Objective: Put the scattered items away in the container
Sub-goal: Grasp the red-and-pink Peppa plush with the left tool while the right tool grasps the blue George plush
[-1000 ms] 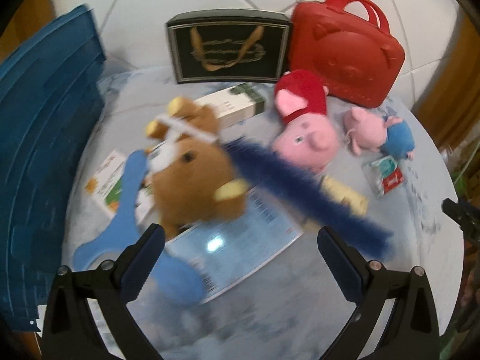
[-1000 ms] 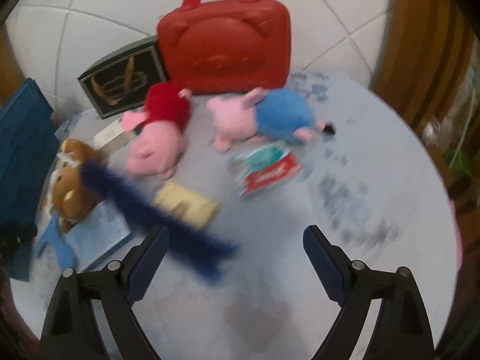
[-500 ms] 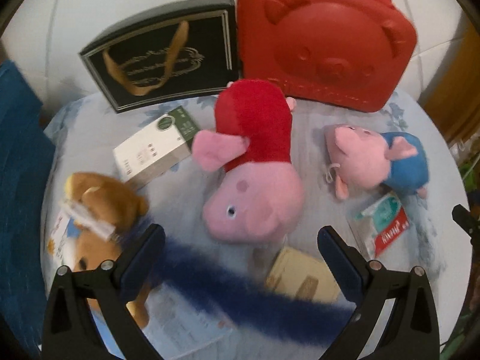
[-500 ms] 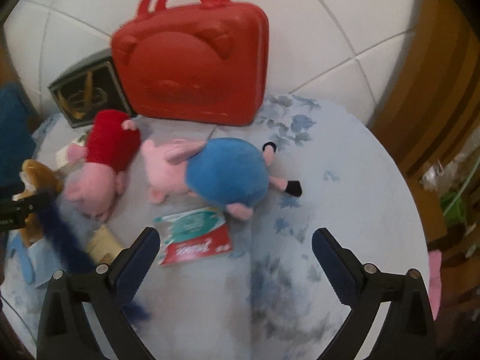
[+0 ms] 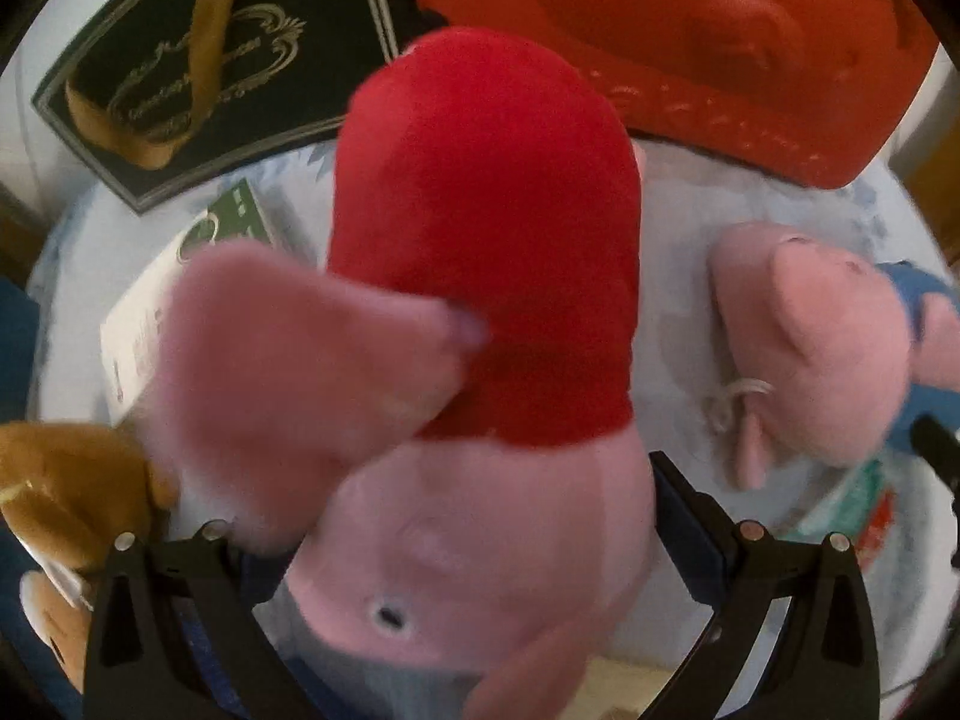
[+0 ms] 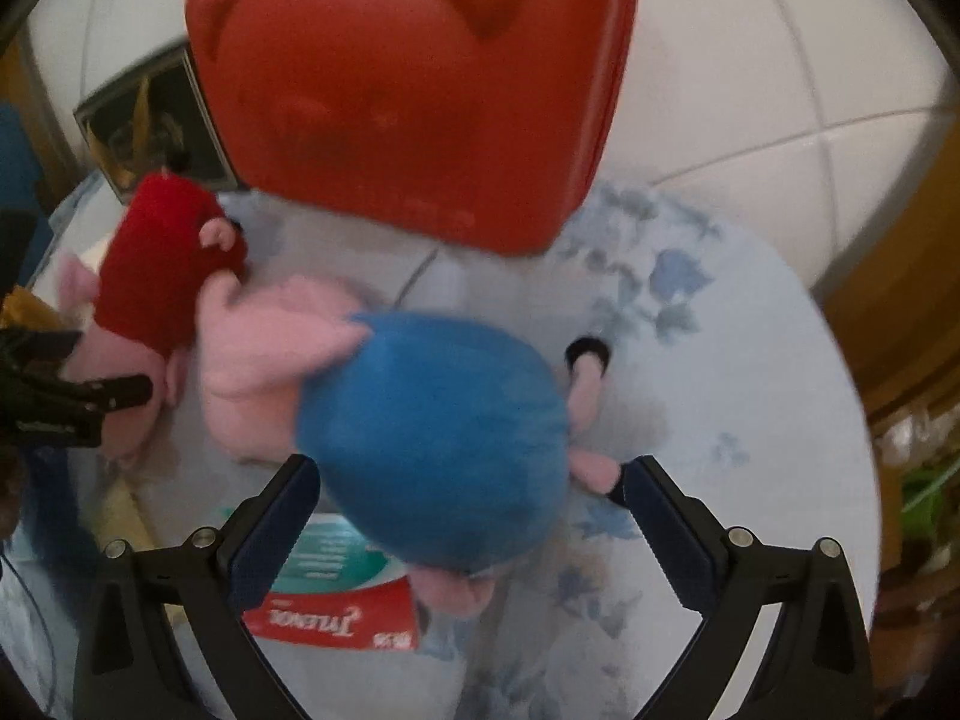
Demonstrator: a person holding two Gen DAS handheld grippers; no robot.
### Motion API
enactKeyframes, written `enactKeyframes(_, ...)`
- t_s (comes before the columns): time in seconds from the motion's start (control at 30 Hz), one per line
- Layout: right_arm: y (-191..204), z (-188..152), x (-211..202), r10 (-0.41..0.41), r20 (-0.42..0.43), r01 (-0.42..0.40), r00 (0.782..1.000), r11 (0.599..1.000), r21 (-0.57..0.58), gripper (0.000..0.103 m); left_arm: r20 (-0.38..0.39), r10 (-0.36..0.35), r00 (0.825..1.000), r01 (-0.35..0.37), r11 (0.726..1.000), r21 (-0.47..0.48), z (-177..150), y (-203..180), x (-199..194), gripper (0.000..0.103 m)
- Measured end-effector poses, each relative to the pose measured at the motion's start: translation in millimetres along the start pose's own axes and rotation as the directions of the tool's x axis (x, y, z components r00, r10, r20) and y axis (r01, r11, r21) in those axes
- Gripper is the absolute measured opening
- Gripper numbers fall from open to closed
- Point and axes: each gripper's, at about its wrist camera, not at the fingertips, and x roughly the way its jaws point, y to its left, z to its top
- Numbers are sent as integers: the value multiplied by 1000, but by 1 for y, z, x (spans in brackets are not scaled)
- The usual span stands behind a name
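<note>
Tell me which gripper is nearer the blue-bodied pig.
Right. The right gripper straddles the blue-bodied pig, jaws open on either side. The left gripper straddles the red-dressed pig, further left.

Left tongs [image 5: 456, 516], right tongs [image 6: 465, 501]: both spread wide, angled downward.

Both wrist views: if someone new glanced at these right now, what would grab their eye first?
The red-dressed pig plush fills the left wrist view, its pink head between the open fingers of the left tool. In the right wrist view the blue-dressed pig plush lies between the wide-open fingers of the right tool, partly over a red and teal packet. The red bear-face case stands behind both plushes, against the white tiled wall.
</note>
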Motion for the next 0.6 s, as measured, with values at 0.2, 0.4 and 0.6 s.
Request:
enactKeyframes(0.2, 2, -9, 21, 25, 57, -27, 998, 999, 35, 102, 43, 14, 999, -14, 1000, -4, -8, -1, 0, 87)
enactKeyframes(0.4, -1, -13, 9, 42, 81, -50, 996, 994, 96, 82, 73, -14, 997, 13, 1000, 4, -21, -3, -27, 83)
enactKeyframes(0.6, 0, -42, -32, 65, 96, -79, 993, 987, 141, 77, 120, -52, 991, 48, 998, 39, -52, -12, -77, 83)
